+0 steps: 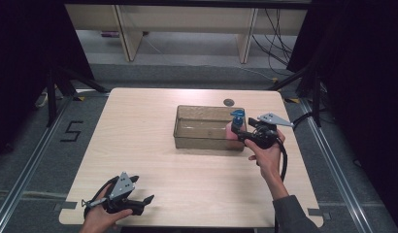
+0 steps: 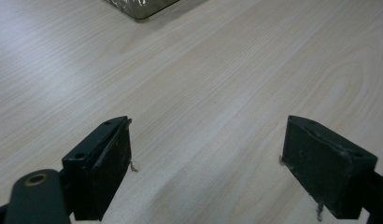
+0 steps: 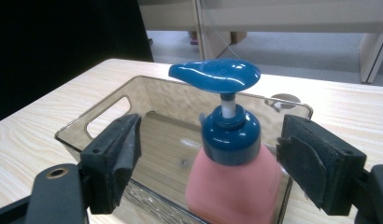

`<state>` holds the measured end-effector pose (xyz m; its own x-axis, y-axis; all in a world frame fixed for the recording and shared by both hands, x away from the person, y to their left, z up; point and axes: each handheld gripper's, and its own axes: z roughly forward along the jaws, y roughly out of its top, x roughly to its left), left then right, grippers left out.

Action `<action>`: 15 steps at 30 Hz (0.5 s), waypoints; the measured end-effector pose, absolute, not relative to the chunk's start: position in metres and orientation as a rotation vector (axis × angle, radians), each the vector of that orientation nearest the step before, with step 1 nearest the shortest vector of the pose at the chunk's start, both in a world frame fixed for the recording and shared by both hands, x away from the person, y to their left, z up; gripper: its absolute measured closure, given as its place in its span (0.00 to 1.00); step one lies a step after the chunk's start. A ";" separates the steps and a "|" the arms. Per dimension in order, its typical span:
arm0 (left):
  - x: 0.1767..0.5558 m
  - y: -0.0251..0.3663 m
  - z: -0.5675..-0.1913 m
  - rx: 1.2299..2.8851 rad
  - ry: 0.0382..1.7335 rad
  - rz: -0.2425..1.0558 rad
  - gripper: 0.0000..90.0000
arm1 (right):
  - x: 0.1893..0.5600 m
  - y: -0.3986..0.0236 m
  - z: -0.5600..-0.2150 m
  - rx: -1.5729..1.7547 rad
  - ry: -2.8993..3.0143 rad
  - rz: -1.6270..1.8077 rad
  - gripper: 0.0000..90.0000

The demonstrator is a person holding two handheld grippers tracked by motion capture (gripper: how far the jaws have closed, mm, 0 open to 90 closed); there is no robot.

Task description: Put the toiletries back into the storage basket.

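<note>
While both grippers' jaws gape released, pink pump bottle [image 3: 234,184] upright inside clear bin [image 3: 105,105].

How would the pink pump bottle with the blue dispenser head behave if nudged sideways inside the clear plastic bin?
The pink pump bottle looks tall with a heavy-looking blue pump head, so it probably tips rather than slides. Its smooth sides may slip. The clear plastic bin wall would likely catch it.

— What colours sit between my jaws?
— A pink bottle [image 3: 231,186] with a deep blue pump [image 3: 217,77].
— And the bin [image 3: 105,116]?
— Smoky, see-through brown, on a pale table [image 2: 217,84] with wood grain. My pads [image 3: 119,158] are black.
</note>
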<state>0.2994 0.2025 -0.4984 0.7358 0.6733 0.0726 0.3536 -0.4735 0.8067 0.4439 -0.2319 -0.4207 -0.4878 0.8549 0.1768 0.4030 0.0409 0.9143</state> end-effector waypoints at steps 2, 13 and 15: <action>0.299 0.203 -0.498 2.106 0.772 0.490 0.17 | 0.443 -0.232 -0.421 1.250 1.910 1.448 0.25; 0.299 0.203 -0.499 2.106 0.772 0.489 0.17 | 0.437 -0.232 -0.421 1.269 1.914 1.457 0.25; 0.299 0.203 -0.498 2.106 0.772 0.487 0.17 | 0.435 -0.233 -0.419 1.257 1.930 1.442 0.25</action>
<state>0.2994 0.2026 -0.4984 0.7373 0.6718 0.0718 0.3543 -0.4750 0.8055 0.4350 -0.2329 -0.4195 -0.5024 0.8464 0.1766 0.4095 0.0531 0.9108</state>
